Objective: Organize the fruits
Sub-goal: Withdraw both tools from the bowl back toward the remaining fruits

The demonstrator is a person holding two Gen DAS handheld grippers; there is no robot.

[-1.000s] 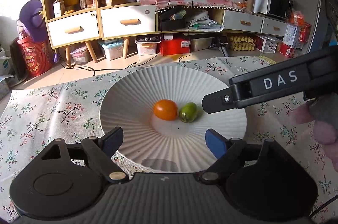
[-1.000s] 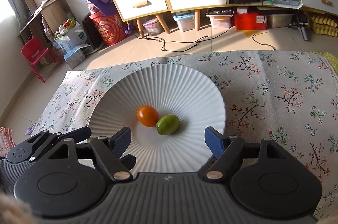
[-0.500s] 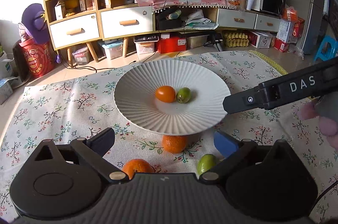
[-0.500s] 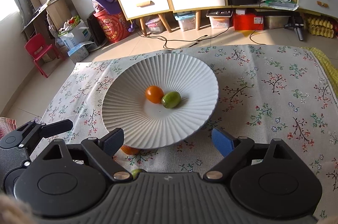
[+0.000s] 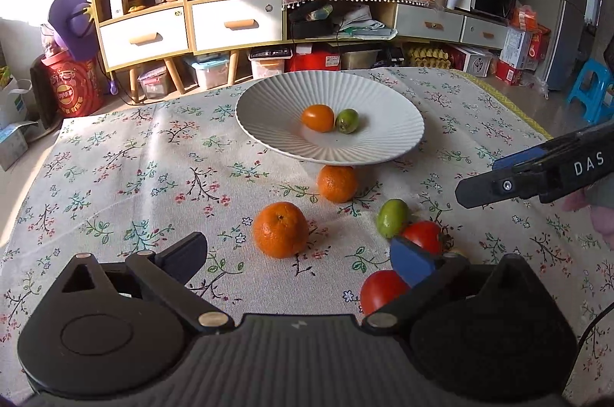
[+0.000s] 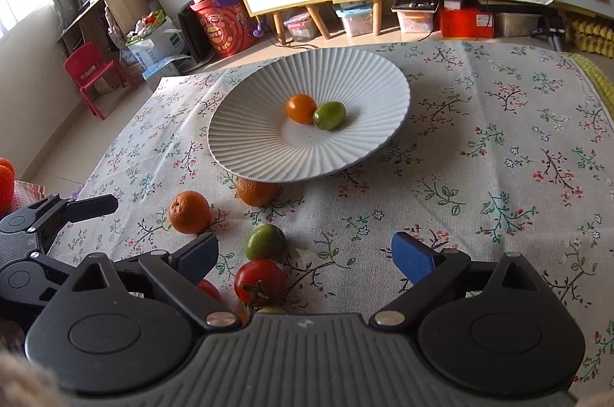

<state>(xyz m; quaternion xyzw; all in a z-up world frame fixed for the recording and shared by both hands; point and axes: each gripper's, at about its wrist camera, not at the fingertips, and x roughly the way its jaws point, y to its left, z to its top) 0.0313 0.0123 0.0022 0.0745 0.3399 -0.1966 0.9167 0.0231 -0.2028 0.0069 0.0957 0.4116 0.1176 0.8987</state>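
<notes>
Tomatoes lie nearest me on the table (image 5: 115,177): one tomato (image 5: 382,292) sits right against my left claw's blue pad, and a second tomato (image 5: 424,236) is just behind it. My left claw (image 5: 299,255) stands wide open with nothing pressed between its pads; an orange (image 5: 280,228) lies on the cloth just ahead, in the gap. My right claw (image 6: 305,257) is opening, and that second tomato and a green fruit (image 6: 264,241) lie loose on the cloth between its pads, gripped by neither. Seen from the left, the right claw reaches in from the right edge, well apart from the fruit. A second orange (image 5: 337,182) sits farther out, tucked at the near rim of the plate (image 5: 268,123). Inside the plate, a small orange fruit (image 5: 317,117) and a small green fruit (image 5: 347,120) rest touching each other near the middle. Beyond the table stand drawers (image 5: 238,23) and shelves.
</notes>
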